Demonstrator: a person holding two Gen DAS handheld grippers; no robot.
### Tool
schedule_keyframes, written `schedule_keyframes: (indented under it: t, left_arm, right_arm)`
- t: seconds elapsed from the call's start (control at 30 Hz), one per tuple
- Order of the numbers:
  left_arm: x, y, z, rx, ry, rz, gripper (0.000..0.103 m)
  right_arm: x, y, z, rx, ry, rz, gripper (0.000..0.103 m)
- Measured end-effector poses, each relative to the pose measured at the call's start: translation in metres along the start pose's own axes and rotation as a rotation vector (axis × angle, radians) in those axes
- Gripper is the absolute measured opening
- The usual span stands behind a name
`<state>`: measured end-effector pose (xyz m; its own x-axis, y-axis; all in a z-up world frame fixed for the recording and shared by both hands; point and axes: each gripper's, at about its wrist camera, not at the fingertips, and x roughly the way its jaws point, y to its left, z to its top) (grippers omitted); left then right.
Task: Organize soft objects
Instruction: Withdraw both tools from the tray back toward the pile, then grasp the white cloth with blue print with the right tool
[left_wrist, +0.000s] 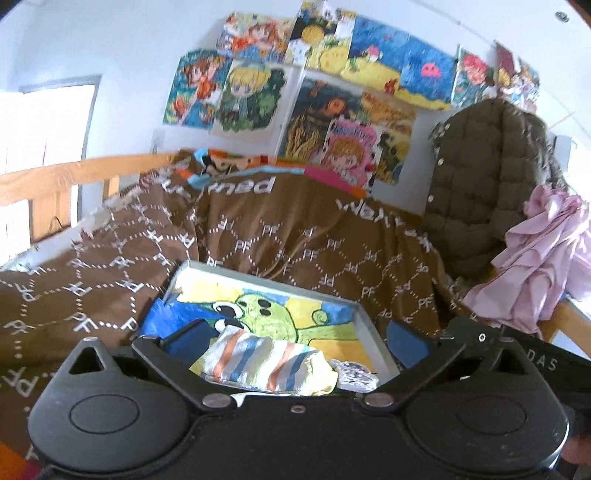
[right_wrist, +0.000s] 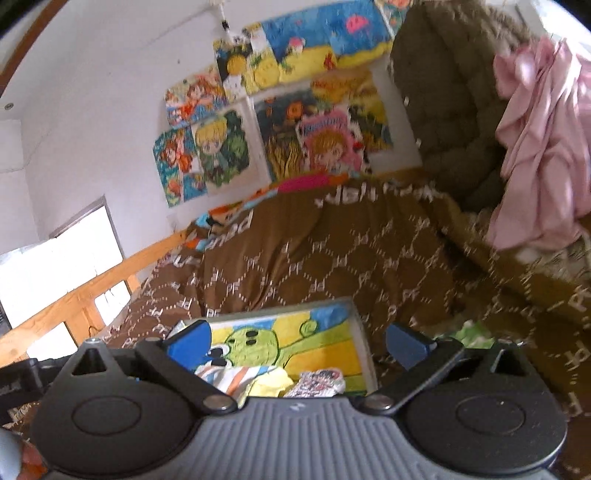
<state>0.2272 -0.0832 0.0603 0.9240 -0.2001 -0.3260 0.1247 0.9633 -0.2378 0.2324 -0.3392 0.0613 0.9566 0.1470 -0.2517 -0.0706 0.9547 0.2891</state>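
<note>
L gripper (left_wrist: 295, 341): jaws stood wide apart, nothing betw. the blue pads (left_wrist: 186, 334); hovered over near end of tray, striped cloth just below/betw. the fingers, not touched as far as visible.
R gripper (right_wrist: 297, 341): jaws also wide apart, nothing held; blue pads (right_wrist: 406, 345) either side of tray's near end; view blurred by motion on the right.
Striped cloth (left_wrist: 266, 363): soft item w/ orange, blue, white stripes and yellow edge, bunched up, lay inside tray at near edge; seen in R view too (right_wrist: 229, 378).
Patterned cloth (left_wrist: 356, 373): small white item w/ dark/red print, lay in tray just beside striped cloth, on its right; in R view (right_wrist: 321, 380). Print too small to read.
Tray (left_wrist: 369, 332): shallow grey-rimmed box, rested on the blanket; bottom covered by a drawing of a green cartoon figure (left_wrist: 266, 314) on yellow/blue.
Green item (right_wrist: 471, 332): small bright-green soft thing on blanket just right of tray, R view only; blurred, cannot tell what.
Blanket (left_wrist: 295, 229): brown w/ white dotted hexagons and "PF" letters, spread over bed, rumpled.
Bed rail (left_wrist: 55, 177): light wood, along far left side.
Pink cloth (left_wrist: 539, 258): crumpled, draped over right end of bed frame.
Jacket (left_wrist: 480, 177): olive quilted, w/ snaps, hung upright behind pink cloth.
Pillow/towel (left_wrist: 236, 166): orange, blue, pink, at head of bed past blanket.
Wall art (left_wrist: 314, 81): many coloured cartoon drawings stuck on white wall.
</note>
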Motion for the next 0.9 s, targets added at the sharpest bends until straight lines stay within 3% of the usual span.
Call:
schedule_keyframes:
  t: [0.23,0.4,0.67,0.9]
  left_arm:
    - [-0.049,-0.001,-0.012,0.012,-0.031,-0.022,0.102]
    - [-0.070,0.004,-0.034,0.004,-0.002,-0.042,0.102]
    - [-0.086,0.004,-0.075,0.110,0.079,-0.132,0.102]
    - [-0.082,0.009,-0.104,0.175,0.198,-0.226,0.102]
  right_arm:
    - [-0.052,0.002,-0.017,-0.048,-0.034,-0.020,0.103]
    - [-0.082,0.005,-0.035,-0.106,-0.020,-0.063,0.103]
    - [-0.104,-0.009,-0.063,-0.043,0.119,-0.126,0.103]
    - [-0.094,-0.026,-0.074,0.023,0.205,-0.178,0.103]
